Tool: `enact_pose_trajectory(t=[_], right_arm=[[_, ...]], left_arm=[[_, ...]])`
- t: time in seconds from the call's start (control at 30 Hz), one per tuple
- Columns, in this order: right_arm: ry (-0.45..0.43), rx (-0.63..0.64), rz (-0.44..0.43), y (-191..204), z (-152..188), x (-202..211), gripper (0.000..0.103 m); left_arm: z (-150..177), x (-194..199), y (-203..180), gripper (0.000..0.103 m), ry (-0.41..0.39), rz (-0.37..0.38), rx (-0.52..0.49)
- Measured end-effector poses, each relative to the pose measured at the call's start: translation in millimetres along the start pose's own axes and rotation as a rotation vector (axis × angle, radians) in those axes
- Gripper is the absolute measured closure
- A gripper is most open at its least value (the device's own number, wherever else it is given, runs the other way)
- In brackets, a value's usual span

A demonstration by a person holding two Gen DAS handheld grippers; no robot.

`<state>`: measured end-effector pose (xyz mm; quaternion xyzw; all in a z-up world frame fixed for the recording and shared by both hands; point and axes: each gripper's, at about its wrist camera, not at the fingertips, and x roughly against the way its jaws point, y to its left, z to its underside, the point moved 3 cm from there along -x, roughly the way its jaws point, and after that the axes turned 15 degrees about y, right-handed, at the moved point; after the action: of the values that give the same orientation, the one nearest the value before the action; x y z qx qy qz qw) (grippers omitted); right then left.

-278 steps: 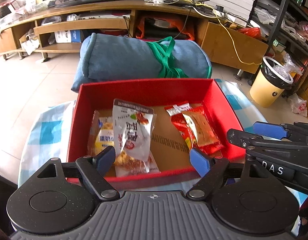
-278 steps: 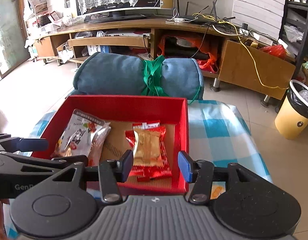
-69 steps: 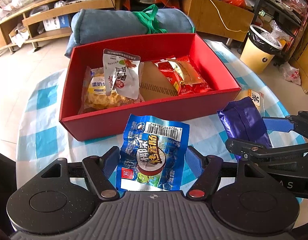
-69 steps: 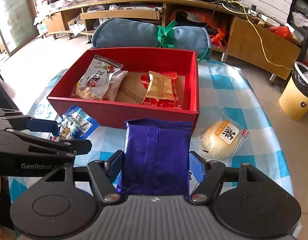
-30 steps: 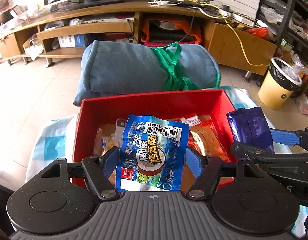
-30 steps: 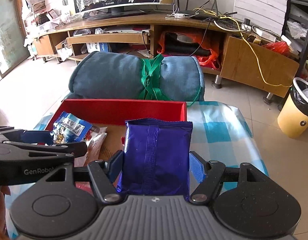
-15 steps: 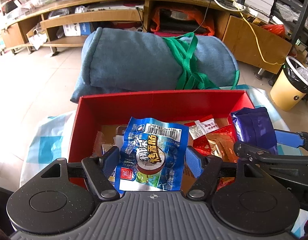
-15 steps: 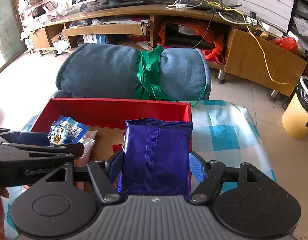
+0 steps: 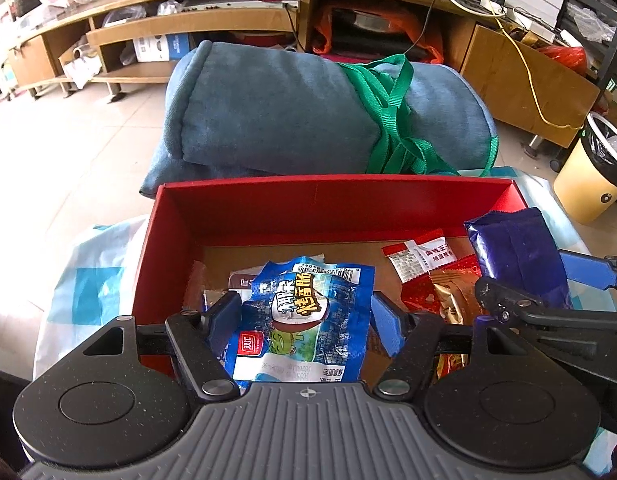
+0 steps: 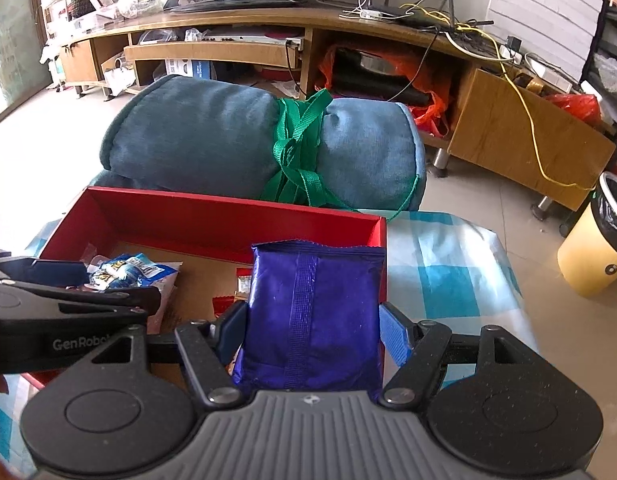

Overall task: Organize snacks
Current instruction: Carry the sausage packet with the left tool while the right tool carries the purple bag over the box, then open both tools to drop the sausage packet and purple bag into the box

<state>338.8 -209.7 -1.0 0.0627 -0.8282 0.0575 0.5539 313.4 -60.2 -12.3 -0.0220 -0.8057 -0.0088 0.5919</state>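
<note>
A living room with a long wooden TV bench (image 10: 268,20) along the back wall; in front of it a table under a blue-checked cloth (image 10: 448,272) carries a red box (image 9: 328,204). Behind the box lies a rolled blue blanket (image 9: 288,112) tied with green straps, and a yellow bin (image 9: 588,176) stands on the floor to the right of the box.

The left gripper (image 9: 304,320) is over the box's near left part, its fingers clamped on a blue packet (image 9: 304,316) printed with a green cartoon. The right gripper (image 10: 312,332) is over the box's right end, clenched on a purple packet (image 10: 312,312) that stands upright between its pads.

Inside the box, red-and-gold packets (image 9: 432,276) lie on the cardboard floor at the right, and another packet shows partly under the blue one at the left.
</note>
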Motion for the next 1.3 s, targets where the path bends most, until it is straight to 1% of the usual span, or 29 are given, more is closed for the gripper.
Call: enact_pose_trajectory(t=[0.13,0.27,0.6,0.77,1.3], right_arm=[[0.0,0.007,-0.003,2.5,-1.8,-2.0,0.038],[0.016,-0.004,-0.028,3.1,-3.1,-8.9,0.038],[0.05,-0.003,-0.042,5.0,-4.5,-20.9,0.037],[0.056,0.021,-0.015,7.4,-2.7,-23.2,0.037],[0.053,0.025,0.008,8.2,3.8,-14.7,0.037]], left_arm=[[-0.6,-0.4,3.2,0.028,0.003,-0.004,0.008],[-1.6,-2.9,5.7,0.028,0.008,-0.018,0.01],[-2.7,-10.6,8.2,0.028,0.025,-0.046,0.004],[-1.1,-15.8,7.9,0.028,0.043,-0.053,-0.002],[5.0,-9.3,8.8,0.023,0.027,-0.069,-0.02]])
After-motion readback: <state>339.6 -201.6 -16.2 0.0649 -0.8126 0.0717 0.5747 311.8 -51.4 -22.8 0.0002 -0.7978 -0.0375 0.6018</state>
